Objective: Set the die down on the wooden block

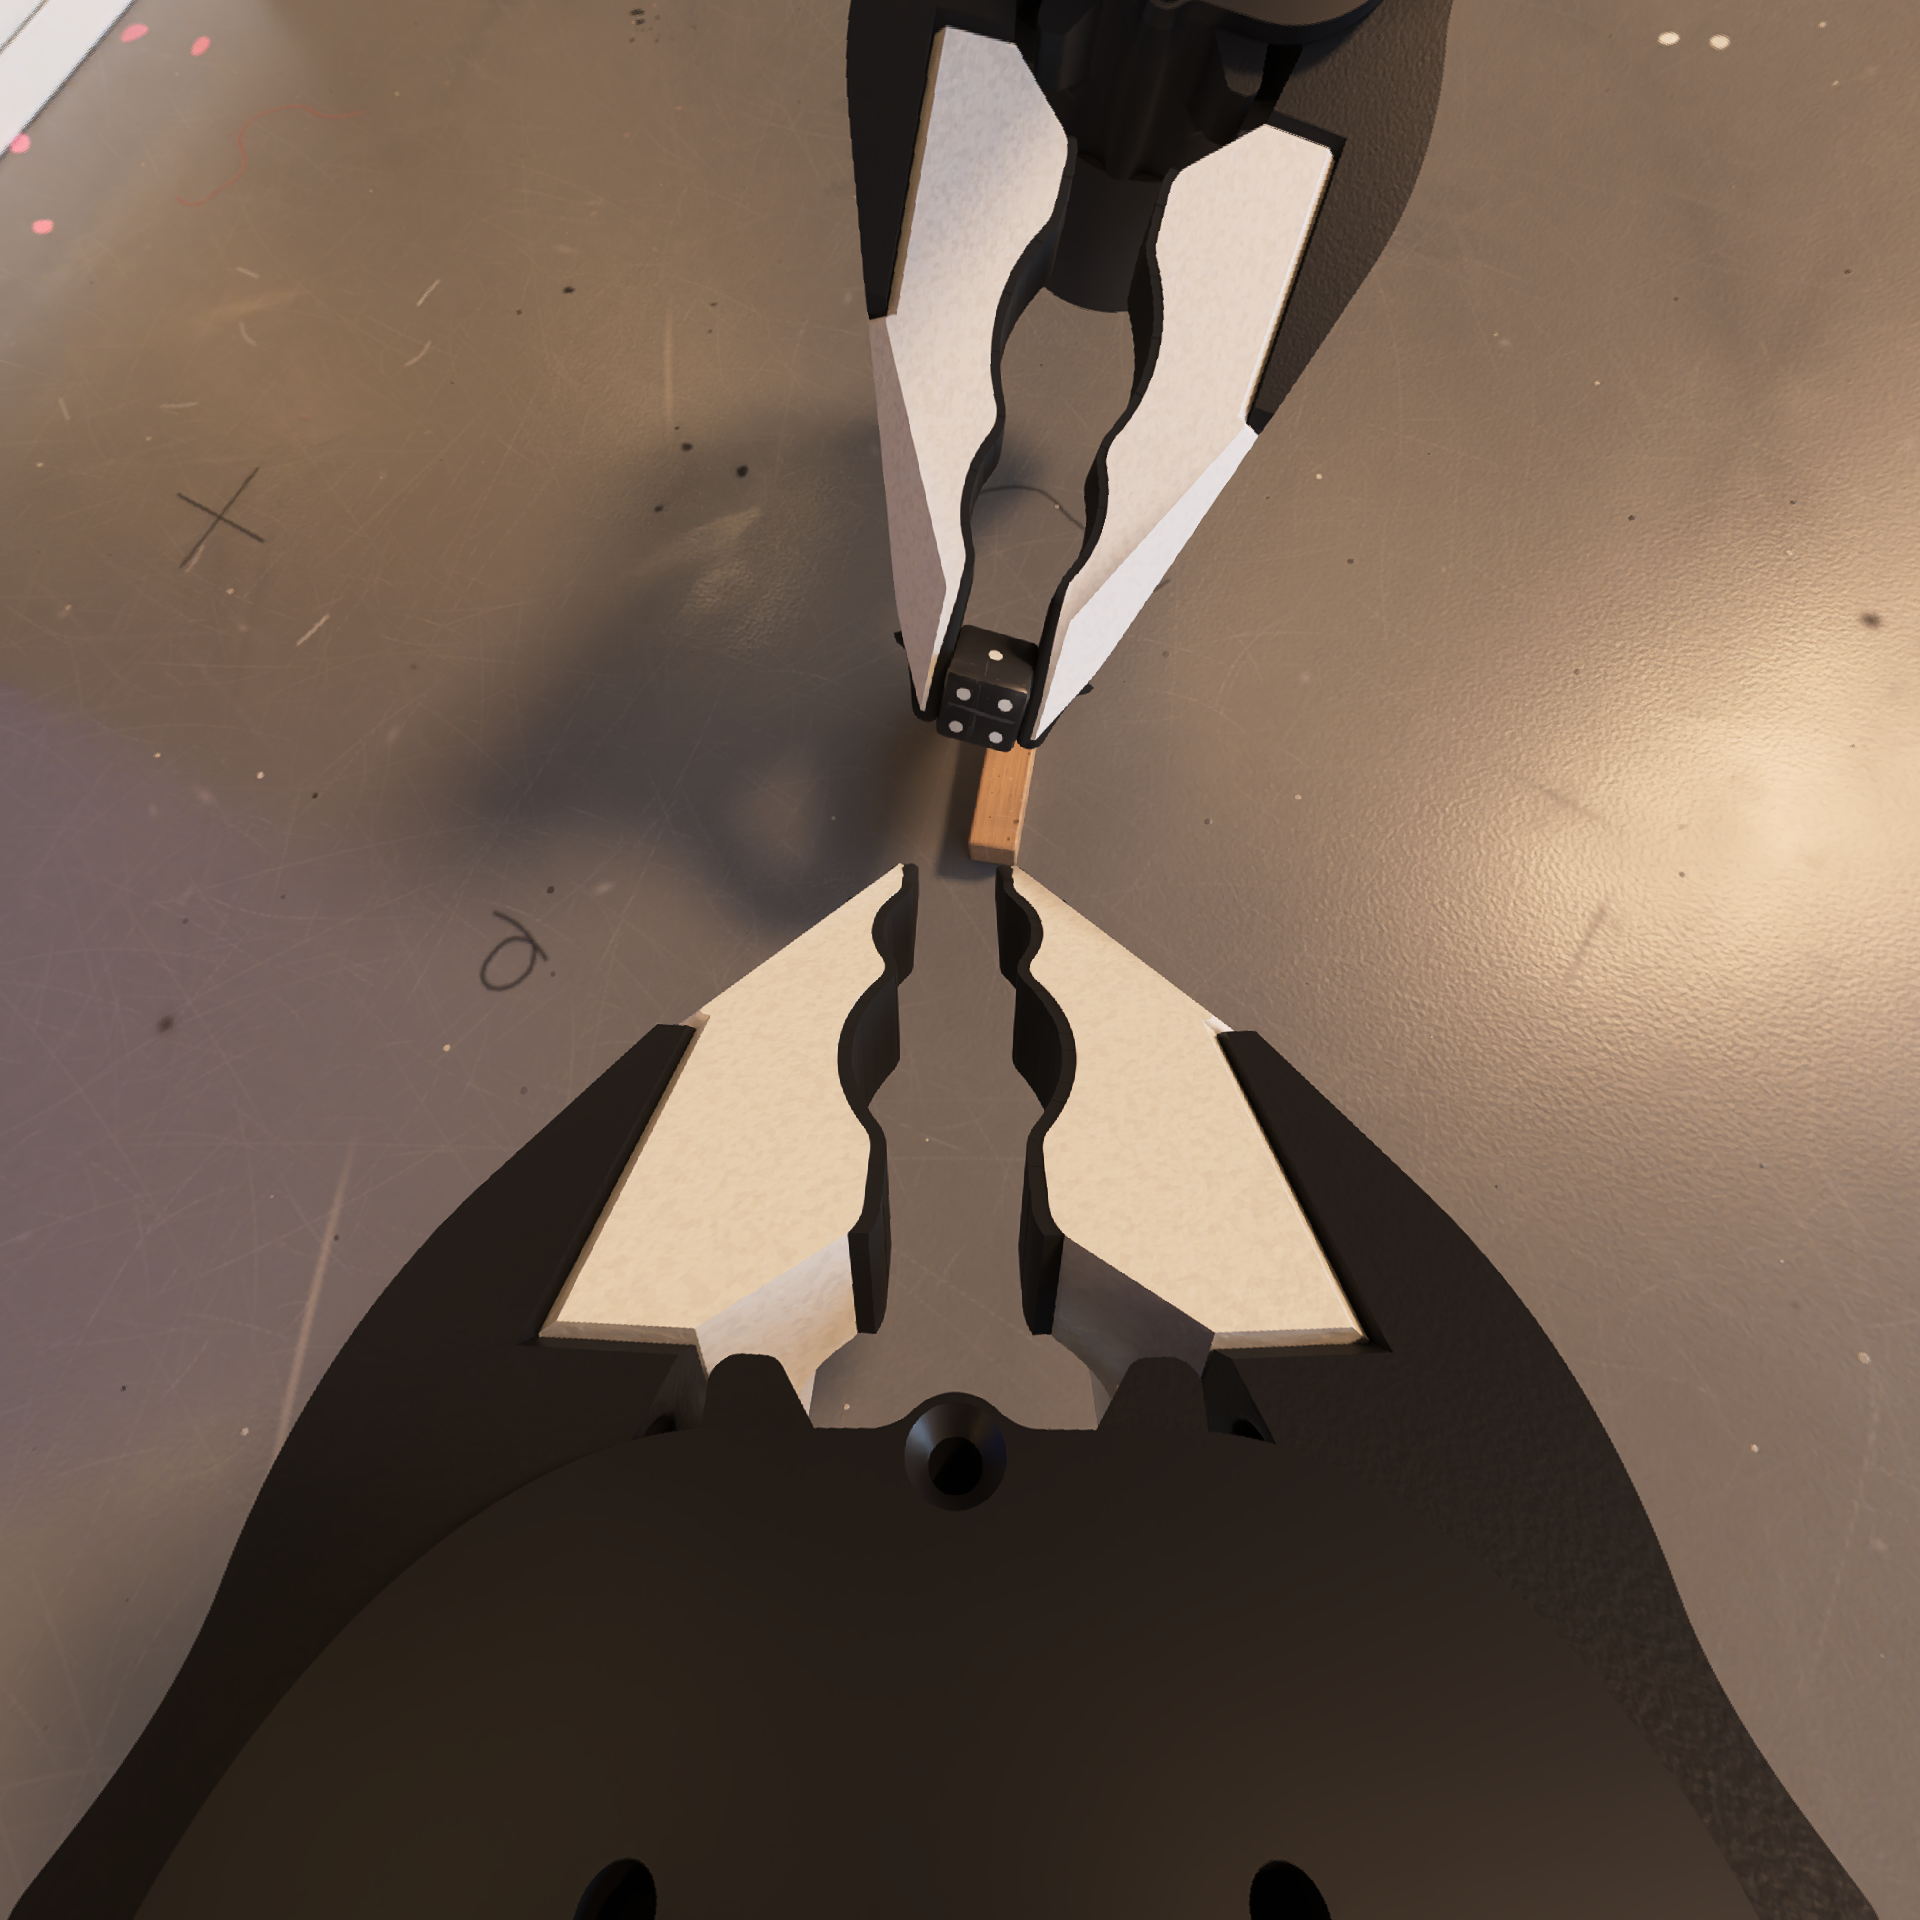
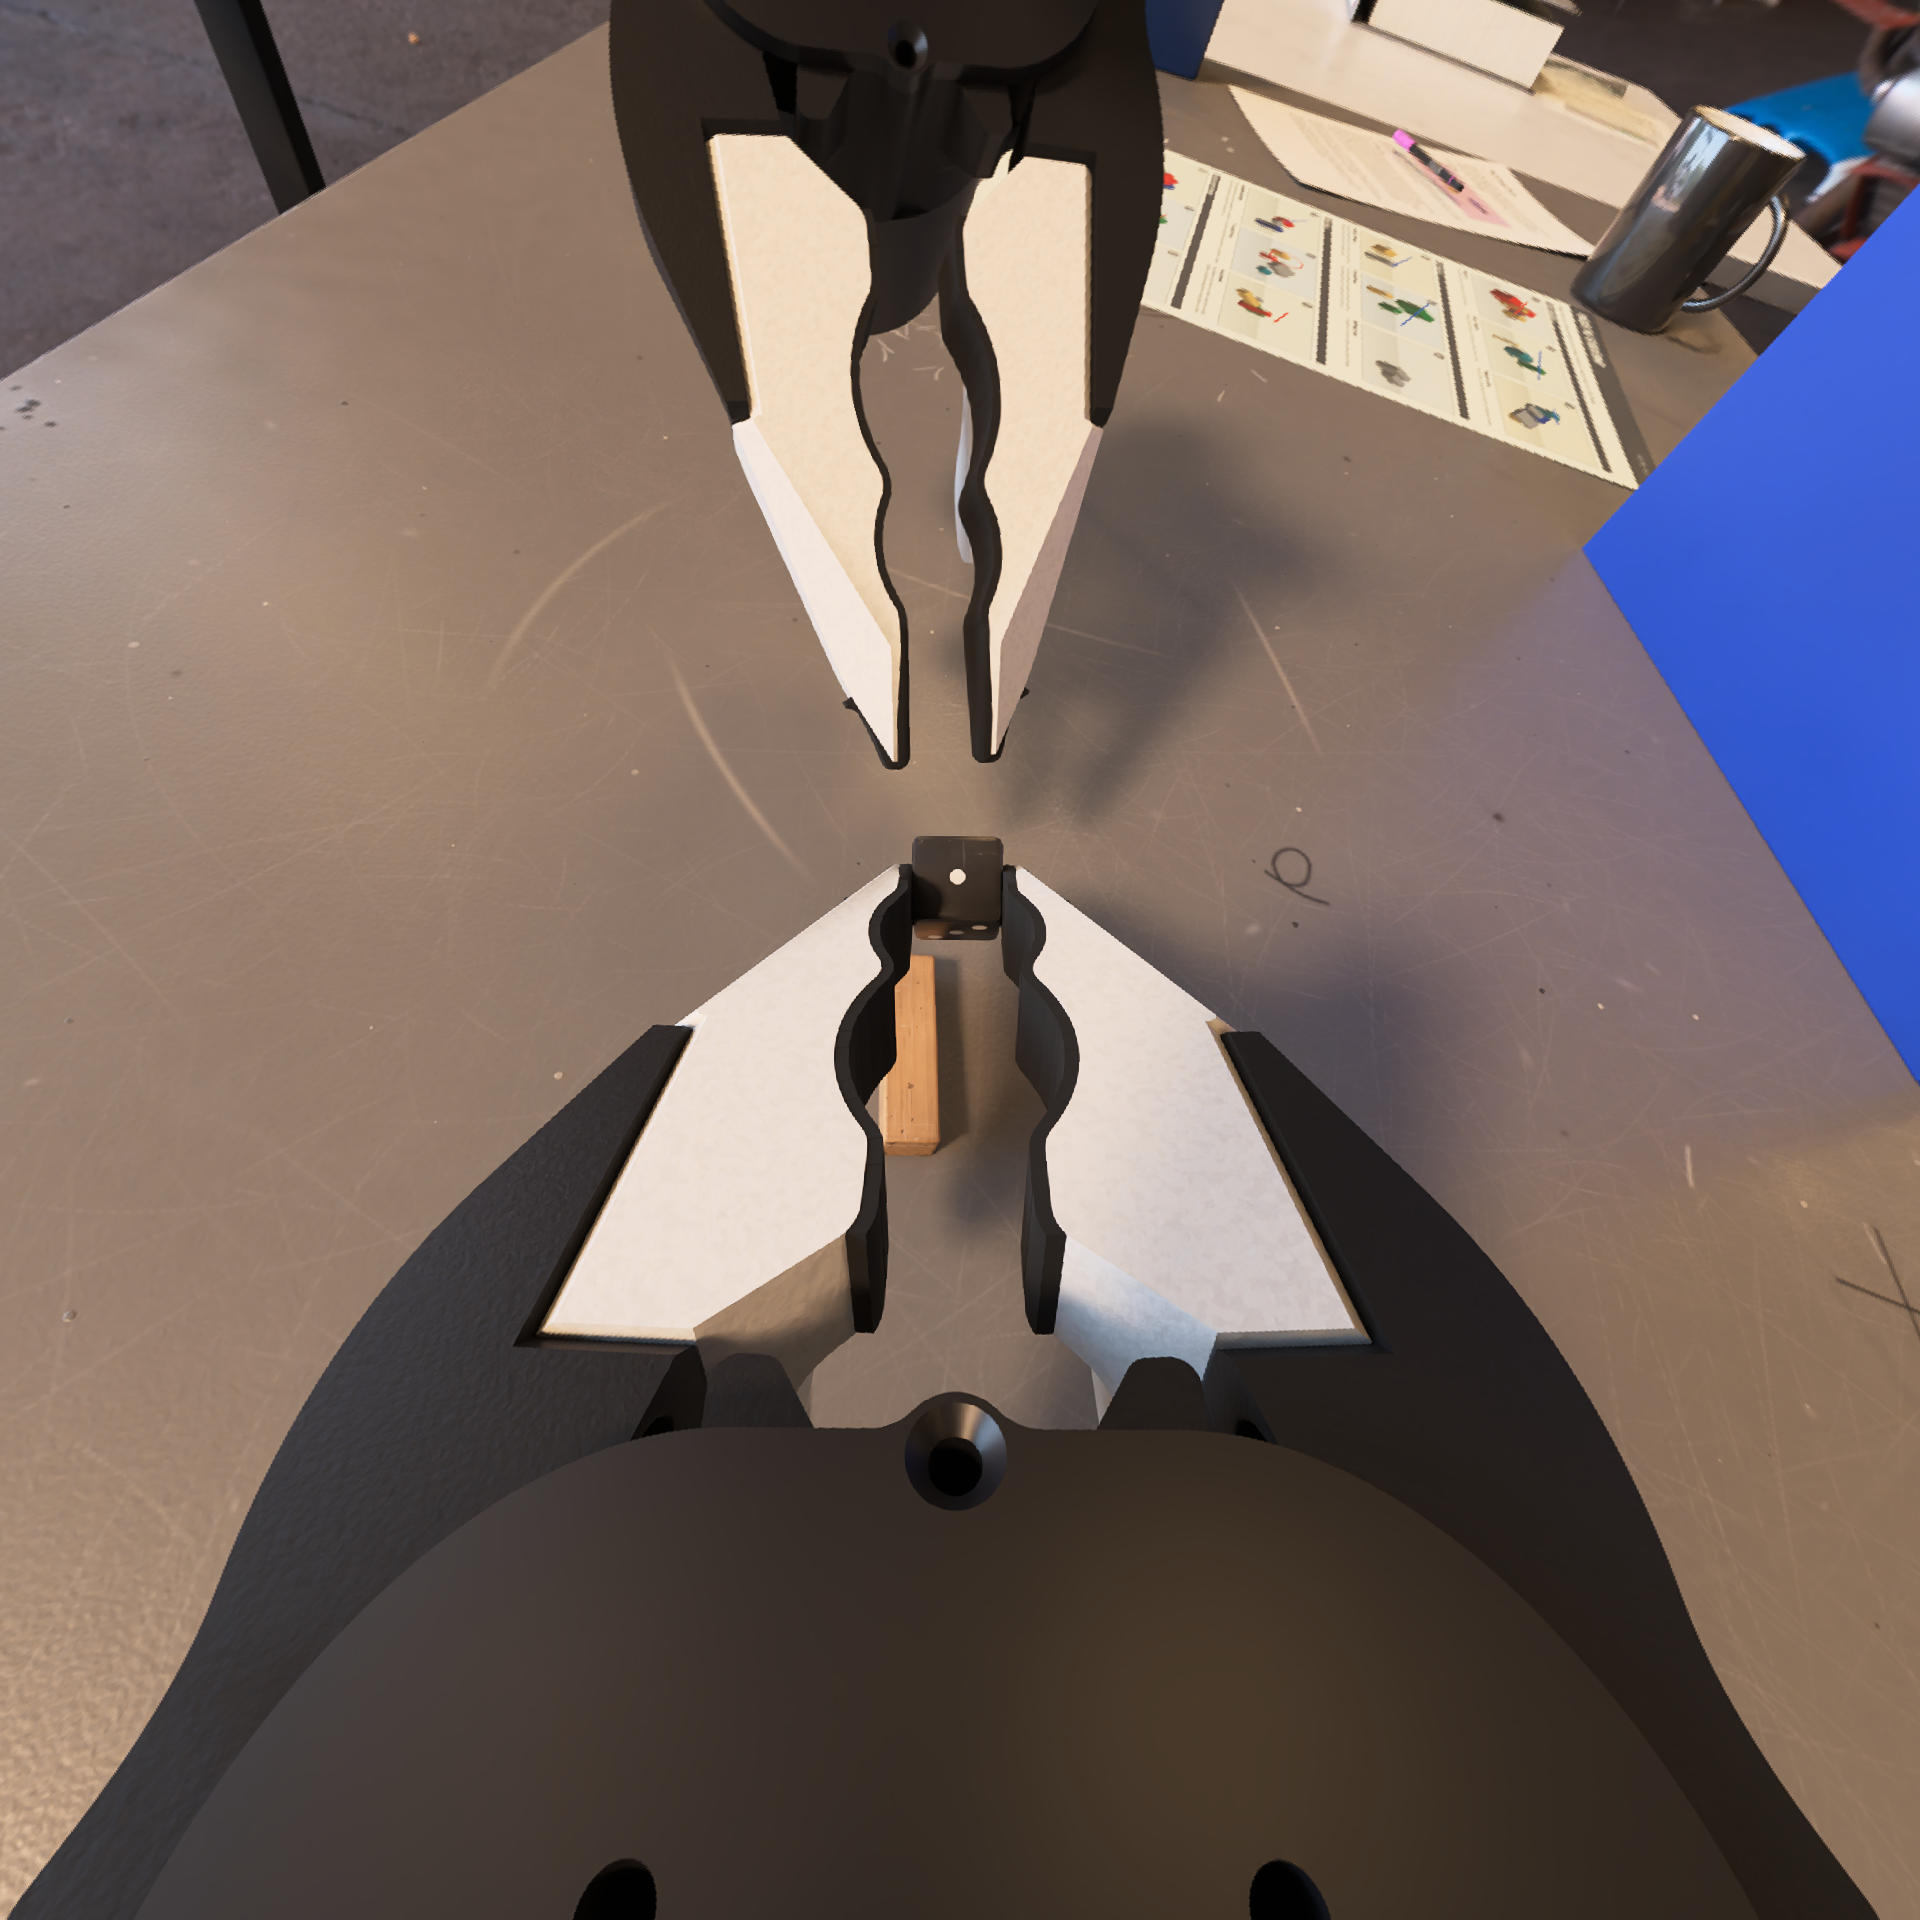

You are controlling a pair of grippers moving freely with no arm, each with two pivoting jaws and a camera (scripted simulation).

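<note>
Your right gripper (image 2: 957, 883) holds the black die (image 2: 957, 888) at its tips, and the wooden block (image 2: 912, 1055) lies lengthwise on the worktop (image 2: 364, 727) just under and behind them, while your left gripper (image 1: 957, 873), slightly open and empty, waits close by.

Warm, fairly bright, sharp throughout. Soft glare patch on table (image 1: 1662, 790) at right of left wrist view; broad diffuse shadows left of centre. Gripper shadow right of centre in right wrist view. Wide-angle stretch toward edges. No motion blur.
</note>
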